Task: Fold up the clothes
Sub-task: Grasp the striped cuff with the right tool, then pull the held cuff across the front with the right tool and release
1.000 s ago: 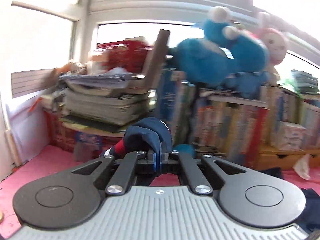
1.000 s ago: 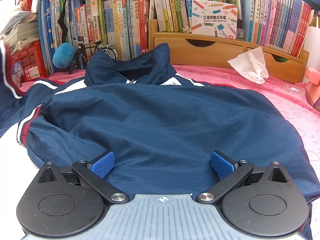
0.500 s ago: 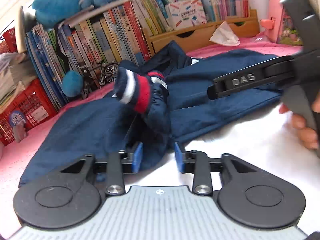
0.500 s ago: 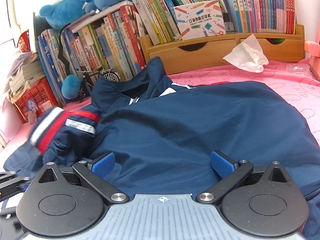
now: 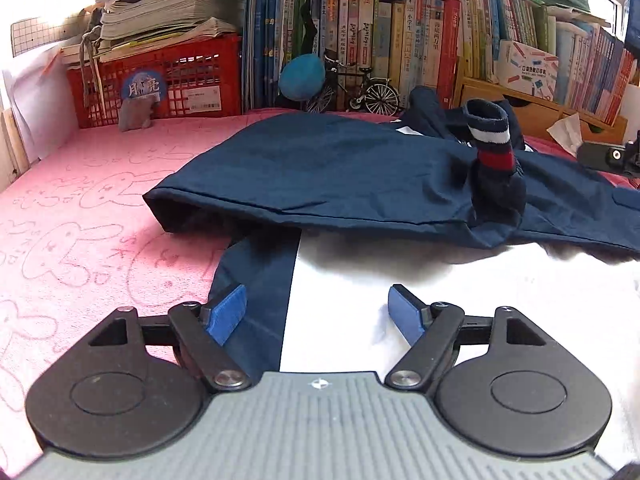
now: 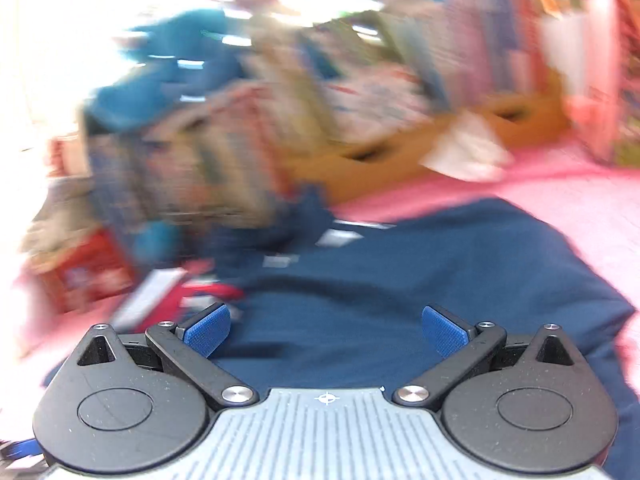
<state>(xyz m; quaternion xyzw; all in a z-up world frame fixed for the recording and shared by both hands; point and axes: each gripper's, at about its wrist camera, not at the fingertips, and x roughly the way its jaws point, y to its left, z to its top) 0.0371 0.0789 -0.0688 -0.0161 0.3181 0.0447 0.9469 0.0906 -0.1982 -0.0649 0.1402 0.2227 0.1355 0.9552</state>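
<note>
The left gripper (image 5: pixel 318 310) is opening, nothing pinched, over the jacket (image 5: pixel 360 168) hem. The right gripper (image 6: pixel 326 330) gapes empty (cuff (image 5: pixel 491 136) at one o'clock)

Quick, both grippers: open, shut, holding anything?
Left gripper: jaws opening, holding nothing, above the navy blue jacket.
Right gripper: open, empty.

Left tongs (image 5: pixel 318 310) opening, sleeve (image 5: pixel 494 160) released onto jacket (image 5: pixel 320 172); right view now blurred.
</note>
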